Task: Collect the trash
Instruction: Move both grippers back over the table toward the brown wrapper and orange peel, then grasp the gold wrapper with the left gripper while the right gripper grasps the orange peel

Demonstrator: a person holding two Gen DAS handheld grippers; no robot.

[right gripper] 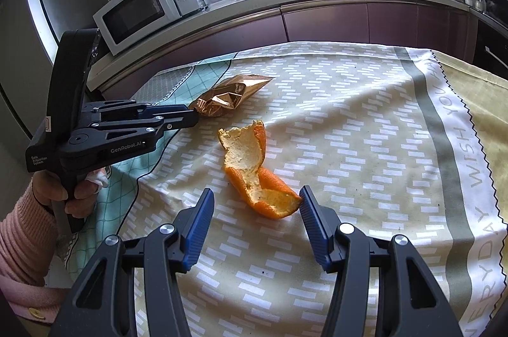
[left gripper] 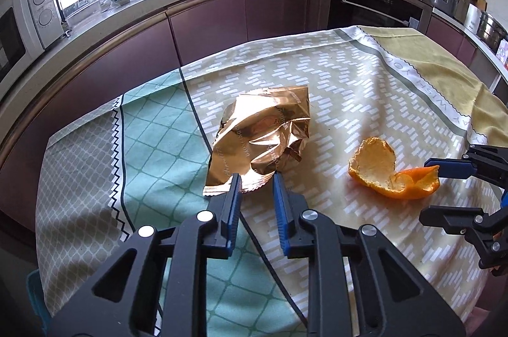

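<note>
We see the left gripper [left gripper: 255,178] with its jaws narrowed around the near crimped edge of the gold foil wrapper [left gripper: 263,133] on the desk [right gripper: 365,130] — whether the pads actually press the foil we cannot tell. The right gripper [right gripper: 255,198] stands released, the orange peel [right gripper: 257,175] between its jaws — its far finger cut off in the left view.

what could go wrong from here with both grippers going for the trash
1. The left gripper has only the crinkled near edge of the gold foil wrapper between its fingertips; the slick foil may slip out when lifted.
2. The right gripper is open around one end of the curled orange peel; closing there may fold or tear it.
3. Either grasp could pinch the loose tablecloth and drag it.
</note>
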